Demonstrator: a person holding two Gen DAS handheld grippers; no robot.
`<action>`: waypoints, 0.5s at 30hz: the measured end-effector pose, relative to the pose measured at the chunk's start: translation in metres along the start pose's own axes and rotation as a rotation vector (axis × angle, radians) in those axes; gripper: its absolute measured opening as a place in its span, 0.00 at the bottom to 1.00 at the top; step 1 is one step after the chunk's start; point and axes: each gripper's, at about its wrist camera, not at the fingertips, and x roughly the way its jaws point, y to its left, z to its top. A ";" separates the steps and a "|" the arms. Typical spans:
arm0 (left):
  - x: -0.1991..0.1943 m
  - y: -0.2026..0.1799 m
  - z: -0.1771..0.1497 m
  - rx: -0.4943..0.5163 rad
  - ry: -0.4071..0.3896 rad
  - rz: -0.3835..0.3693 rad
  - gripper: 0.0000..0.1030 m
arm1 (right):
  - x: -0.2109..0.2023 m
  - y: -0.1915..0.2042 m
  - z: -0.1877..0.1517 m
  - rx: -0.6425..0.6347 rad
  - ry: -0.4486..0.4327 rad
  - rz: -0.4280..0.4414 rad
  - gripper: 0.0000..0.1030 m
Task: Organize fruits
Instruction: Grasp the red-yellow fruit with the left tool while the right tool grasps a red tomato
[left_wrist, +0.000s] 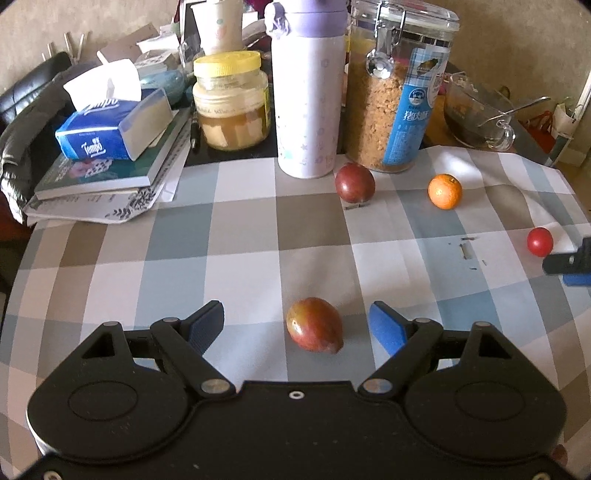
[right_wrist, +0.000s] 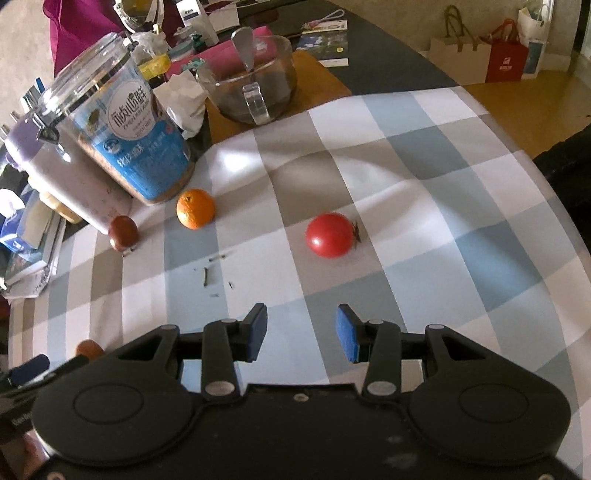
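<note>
A reddish-green pointed fruit (left_wrist: 314, 325) lies on the checked tablecloth (left_wrist: 240, 258) between the fingers of my left gripper (left_wrist: 296, 319). That gripper is open wide, with both pads clear of the fruit. Farther back sit a dark purple round fruit (left_wrist: 354, 182), a small orange (left_wrist: 445, 191) and a red tomato (left_wrist: 539, 242). My right gripper (right_wrist: 301, 326) is open with nothing between its pads. The tomato (right_wrist: 330, 235) lies a little ahead of it, and the orange (right_wrist: 195, 213) and purple fruit (right_wrist: 123, 231) are off to its left. The pointed fruit (right_wrist: 88, 349) shows only partly at the lower left.
Along the back stand a tissue box (left_wrist: 110, 125) on stacked books, a yellow-lidded jar (left_wrist: 232, 103), a tall purple-white bottle (left_wrist: 308, 92), a clip-top jar (left_wrist: 399, 99) and a glass bowl with a spoon (left_wrist: 476, 118). The table's edge curves down the right side (right_wrist: 561, 206).
</note>
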 end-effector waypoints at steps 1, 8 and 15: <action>0.000 0.000 0.001 0.006 -0.004 0.003 0.84 | 0.000 0.000 0.001 0.007 -0.005 0.003 0.43; 0.000 0.002 0.000 0.018 -0.030 0.005 0.84 | -0.002 -0.003 0.020 0.033 -0.098 -0.006 0.43; -0.001 0.004 -0.001 0.021 -0.037 -0.019 0.84 | 0.022 -0.011 0.031 0.078 -0.087 -0.050 0.43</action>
